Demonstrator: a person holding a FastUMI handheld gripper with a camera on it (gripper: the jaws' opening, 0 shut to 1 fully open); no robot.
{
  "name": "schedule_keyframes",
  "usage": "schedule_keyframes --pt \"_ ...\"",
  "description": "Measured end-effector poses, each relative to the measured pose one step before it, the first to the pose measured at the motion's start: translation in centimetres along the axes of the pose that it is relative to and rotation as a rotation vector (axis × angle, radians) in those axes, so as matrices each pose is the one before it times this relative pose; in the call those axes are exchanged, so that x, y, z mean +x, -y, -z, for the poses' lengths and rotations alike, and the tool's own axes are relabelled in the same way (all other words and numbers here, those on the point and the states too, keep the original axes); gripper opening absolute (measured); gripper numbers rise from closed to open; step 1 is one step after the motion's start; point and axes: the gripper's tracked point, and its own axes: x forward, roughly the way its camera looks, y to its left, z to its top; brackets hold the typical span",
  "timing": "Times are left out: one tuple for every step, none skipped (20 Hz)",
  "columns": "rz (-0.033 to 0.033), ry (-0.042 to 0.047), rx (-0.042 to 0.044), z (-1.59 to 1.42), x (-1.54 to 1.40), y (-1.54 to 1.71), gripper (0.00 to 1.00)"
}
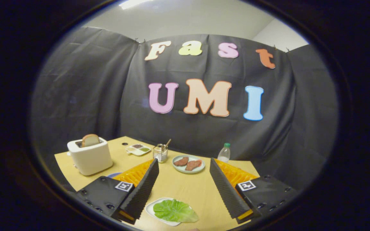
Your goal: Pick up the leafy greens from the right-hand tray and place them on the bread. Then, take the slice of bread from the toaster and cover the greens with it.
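two fingers spread wide over the counter, nothing held

claw [184, 189] is wide open, empty, hovering above the wooden counter [185, 186]. both fingers have ribbed black pads and orange backs; their bases are cut off low in the view.

hidden or hard to read: a blue-rimmed thing [113, 175] peeks out behind the left finger, mostly covered, cannot tell what it is or what's on it. the near edge of the white tray [151, 208] is cut off. contents of the small divided dish [138, 149] are too small to name, just dark and greenish patches. the mesh cup [160, 153] holds some thin sticks, unclear what.

containers: leafy greens [174, 211] lie on the white tray, low between the fingers, nearer the left one, not touched by either. white toaster [90, 156] sits beyond the left finger at the far left of the counter, with a slice of bread [90, 140] standing up out of its slot. pale plate [188, 164] beyond the gap between the fingers carries two brown meat slices [187, 163]. clear bottle [224, 153] with a green cap stands just past the right finger's tip, near the counter's back edge.
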Motion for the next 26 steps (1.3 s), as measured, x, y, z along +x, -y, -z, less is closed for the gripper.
schedule_keyframes --pt "-0.01912 -0.02403 -0.01335 0.813 0.350 -0.201 1.00" --pt "-0.02090 -0.02232 -0.01366 0.873 0.467 -0.265 1.00" --pt "-0.01945 -0.02345 -0.01483 0.838 0.327 -0.222 1.00" --pt "-0.02033 -0.02567 -0.01660 0.945 0.375 -0.180 1.00" --pt "-0.01884 -0.02182 -0.01677 0.813 0.345 -0.247 1.00" --pt "-0.01601 -0.01689 -0.01459 0.632 0.366 -0.152 1.00" --pt "-0.01801 -0.01699 -0.01095 0.590 0.384 -0.182 1.00" --pt "-0.01628 -0.01919 -0.00910 0.785 0.423 -0.245 1.00" --pt "-0.01757 -0.01963 -0.01093 0.631 0.423 -0.253 1.00" --pt "-0.01676 -0.01610 -0.01525 0.597 0.347 -0.222 1.00" --pt "-0.01681 -0.01643 -0.01706 0.564 0.417 -0.157 1.00" --pt "-0.01982 -0.01822 -0.01515 0.564 0.444 -0.181 1.00" --pt "-0.02095 -0.01922 -0.01191 0.552 0.474 -0.211 1.00" --pt "-0.02181 -0.02089 -0.01001 0.700 0.594 -0.241 1.00" --pt "-0.02137 -0.01991 -0.00997 0.516 0.384 -0.247 1.00" --pt "-0.02329 -0.01598 -0.01087 0.590 0.389 -0.416 1.00" --pt "-0.01894 -0.00910 -0.01250 0.379 0.298 -0.193 1.00" --pt "-0.01288 -0.01166 -0.01316 0.595 0.310 -0.175 1.00" --pt "-0.01244 -0.01566 -0.00990 0.549 0.339 -0.073 1.00" --pt "-0.01062 -0.01553 -0.00771 0.878 0.346 -0.109 1.00" --pt "-0.00652 -0.01609 -0.00770 0.537 0.243 0.102 1.00" --pt "-0.00874 -0.01997 -0.00632 0.770 0.486 -0.063 1.00" --pt "-0.00806 -0.01764 -0.00342 0.714 0.476 0.035 1.00" --pt "-0.00819 -0.01770 -0.00291 0.626 0.411 -0.012 1.00" --pt "-0.00797 -0.01326 -0.00214 0.493 0.344 -0.126 1.00" --pt "-0.00982 -0.01300 -0.00506 0.601 0.240 -0.147 1.00"
